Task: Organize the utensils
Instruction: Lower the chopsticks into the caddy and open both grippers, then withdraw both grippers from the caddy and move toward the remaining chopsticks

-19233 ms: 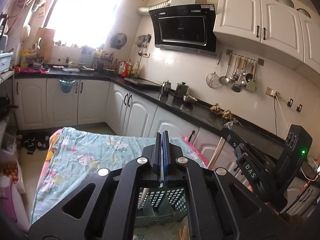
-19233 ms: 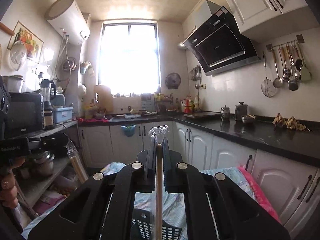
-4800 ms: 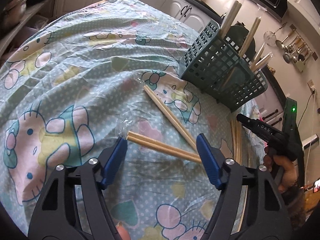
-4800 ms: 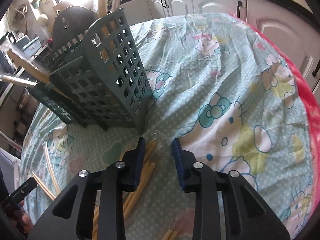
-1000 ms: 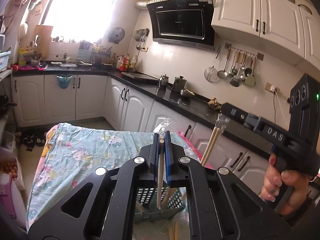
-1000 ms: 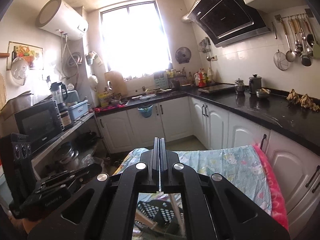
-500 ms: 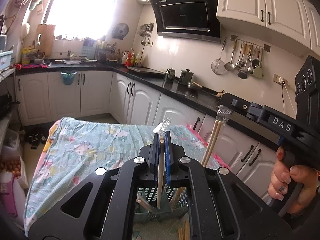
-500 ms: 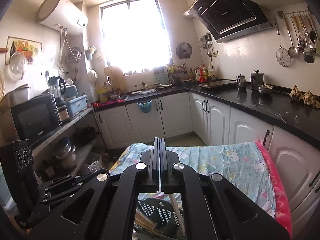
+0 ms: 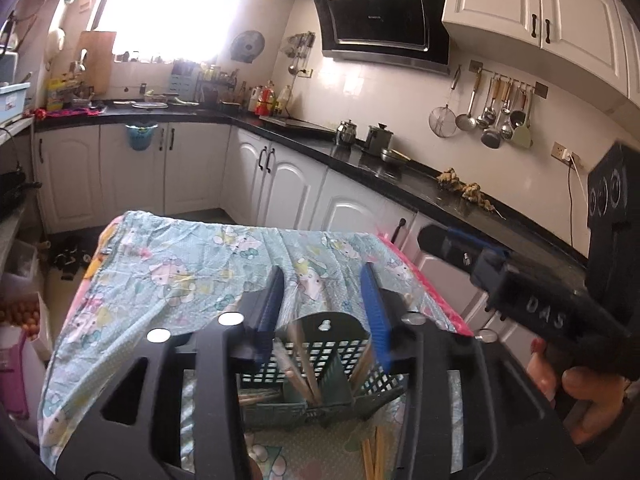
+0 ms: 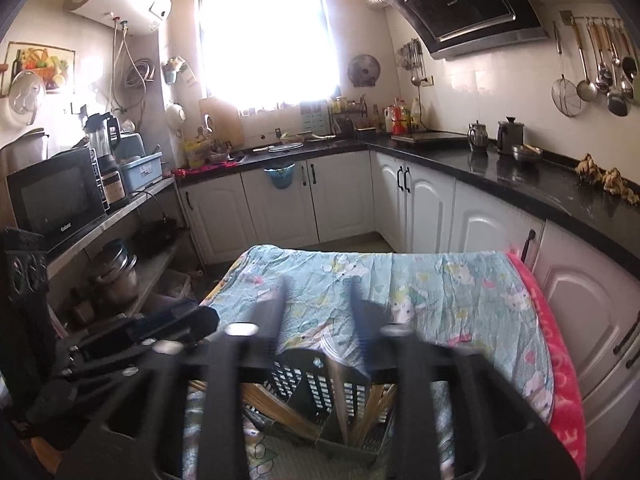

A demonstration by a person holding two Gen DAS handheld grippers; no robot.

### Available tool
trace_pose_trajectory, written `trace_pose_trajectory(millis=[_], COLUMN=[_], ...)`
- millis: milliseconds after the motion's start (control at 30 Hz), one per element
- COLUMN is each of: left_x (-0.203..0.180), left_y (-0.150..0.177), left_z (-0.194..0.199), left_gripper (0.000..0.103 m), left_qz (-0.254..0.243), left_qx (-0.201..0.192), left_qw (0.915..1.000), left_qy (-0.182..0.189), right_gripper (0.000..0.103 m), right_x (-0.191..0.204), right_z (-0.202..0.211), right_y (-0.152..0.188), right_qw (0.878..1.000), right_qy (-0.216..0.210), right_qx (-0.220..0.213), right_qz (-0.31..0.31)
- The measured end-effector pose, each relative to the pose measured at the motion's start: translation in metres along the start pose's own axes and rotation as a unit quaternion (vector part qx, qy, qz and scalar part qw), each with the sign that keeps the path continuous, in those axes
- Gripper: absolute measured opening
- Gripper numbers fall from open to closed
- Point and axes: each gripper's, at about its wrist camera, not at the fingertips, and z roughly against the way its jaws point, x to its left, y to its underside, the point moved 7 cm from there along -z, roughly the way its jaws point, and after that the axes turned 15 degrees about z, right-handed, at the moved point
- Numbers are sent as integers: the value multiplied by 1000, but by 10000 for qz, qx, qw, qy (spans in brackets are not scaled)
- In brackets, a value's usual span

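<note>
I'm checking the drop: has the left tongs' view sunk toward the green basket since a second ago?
Yes. Against the range hood, which sits higher in frame, the left tongs have sunk toward the green basket, jaws opening with nothing between them.

right gripper's fingers [image 10: 276, 312] motion-blurred

I see the dark green lattice utensil basket [image 9: 320, 344] standing upright on the cartoon-print tabletop, wooden chopsticks [image 9: 302, 364] leaning at angles inside its compartments. A few more loose chopsticks [image 9: 374, 454] lie flat on the cloth just in front of it.
</note>
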Motion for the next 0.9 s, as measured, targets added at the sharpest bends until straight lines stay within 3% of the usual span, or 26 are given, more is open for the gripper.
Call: trace_pose_trajectory(millis=[100, 233, 533, 700, 900], left_x=[6, 13, 29, 39, 46], left_y=[-2, -3, -3, 4, 15], left_z=[9, 26, 60, 75, 87], left_gripper=[35, 53, 82, 90, 92], left_qz=[83, 238, 620, 686, 687], left_qx=[-37, -85, -127, -164, -182], left_qw=[10000, 9997, 9978, 9974, 9974], left_qy=[-20, 70, 205, 146, 71], right_gripper=[39, 44, 52, 54, 58], right_x=[1, 1, 0, 2, 7], right_z=[2, 9, 28, 37, 49], right_y=[5, 11, 27, 37, 48], right_qw=[10000, 9999, 9998, 9996, 9996], right_qy=[52, 87, 87, 151, 190], right_qx=[46, 88, 148, 212, 199], right_qz=[25, -7, -100, -82, 28])
